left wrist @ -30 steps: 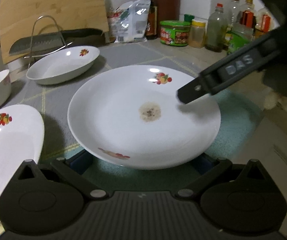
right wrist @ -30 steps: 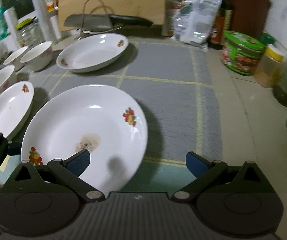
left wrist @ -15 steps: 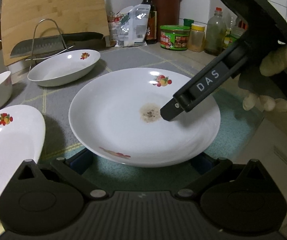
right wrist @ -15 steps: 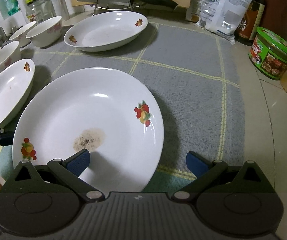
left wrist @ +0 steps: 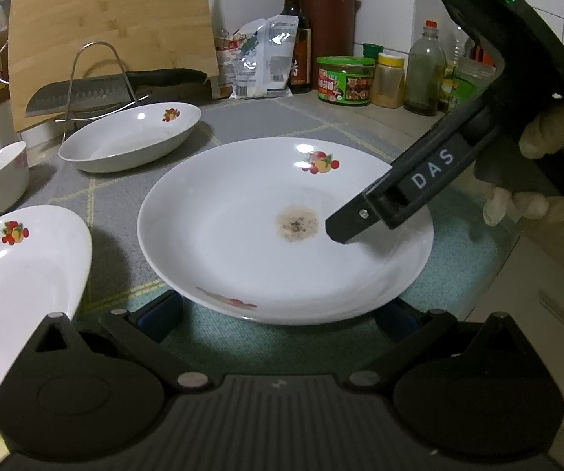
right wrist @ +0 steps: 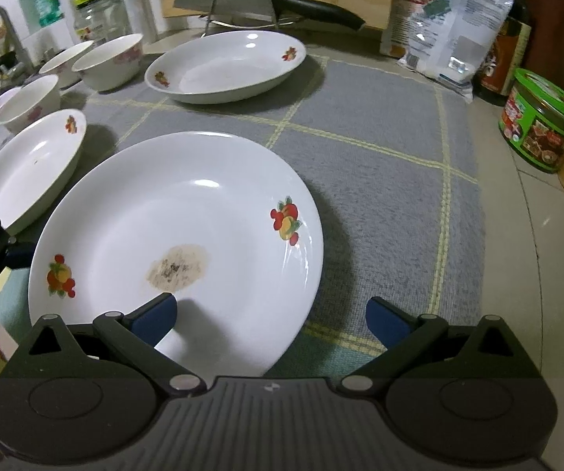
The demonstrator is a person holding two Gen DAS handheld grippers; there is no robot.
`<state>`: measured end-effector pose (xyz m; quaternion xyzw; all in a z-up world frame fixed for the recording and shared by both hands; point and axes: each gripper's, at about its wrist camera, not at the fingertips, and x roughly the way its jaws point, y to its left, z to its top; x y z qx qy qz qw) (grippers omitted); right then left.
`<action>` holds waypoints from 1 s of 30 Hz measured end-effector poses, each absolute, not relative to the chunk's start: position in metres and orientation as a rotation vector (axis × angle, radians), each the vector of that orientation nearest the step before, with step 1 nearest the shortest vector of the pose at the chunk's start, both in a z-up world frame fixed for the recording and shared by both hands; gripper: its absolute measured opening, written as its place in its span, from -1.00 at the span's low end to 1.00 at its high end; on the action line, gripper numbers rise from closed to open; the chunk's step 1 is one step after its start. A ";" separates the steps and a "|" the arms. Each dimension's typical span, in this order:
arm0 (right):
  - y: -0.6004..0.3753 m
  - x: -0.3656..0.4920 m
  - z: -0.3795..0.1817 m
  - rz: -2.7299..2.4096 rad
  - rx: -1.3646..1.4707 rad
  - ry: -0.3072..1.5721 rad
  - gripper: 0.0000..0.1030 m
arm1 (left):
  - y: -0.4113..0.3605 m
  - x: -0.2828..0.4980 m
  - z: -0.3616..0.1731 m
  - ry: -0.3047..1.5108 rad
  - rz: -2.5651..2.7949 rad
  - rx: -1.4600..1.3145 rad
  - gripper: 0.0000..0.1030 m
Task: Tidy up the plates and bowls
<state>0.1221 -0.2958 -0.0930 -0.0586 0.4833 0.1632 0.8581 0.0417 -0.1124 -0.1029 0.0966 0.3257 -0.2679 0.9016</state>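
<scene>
Mat [right wrist: 380, 165]: grey, yellow-lined, lay under the dishes.
Stained plate [right wrist: 180, 243]: sat at the mat's near edge.
Right gripper [right wrist: 270, 316]: spread wide, left finger over the plate's rim.
Left gripper [left wrist: 282, 312]: spread, fingers flanking the plate's near edge.

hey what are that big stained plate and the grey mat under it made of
The stained plate looks like glazed white ceramic: glossy highlights, printed fruit decals. The grey mat appears to be woven fabric, matte with a visible weave and yellow stripes.
</scene>
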 end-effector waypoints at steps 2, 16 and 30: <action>-0.297 0.123 -0.092 0.372 -0.134 1.021 1.00 | -0.112 0.042 -0.103 0.669 -0.558 0.199 1.00; -0.309 0.161 -0.083 0.654 -0.034 1.046 1.00 | -0.111 0.041 -0.104 0.668 -0.578 0.209 1.00; -0.306 0.188 -0.087 0.824 0.045 1.099 1.00 | -0.114 0.043 -0.104 0.677 -0.608 0.234 1.00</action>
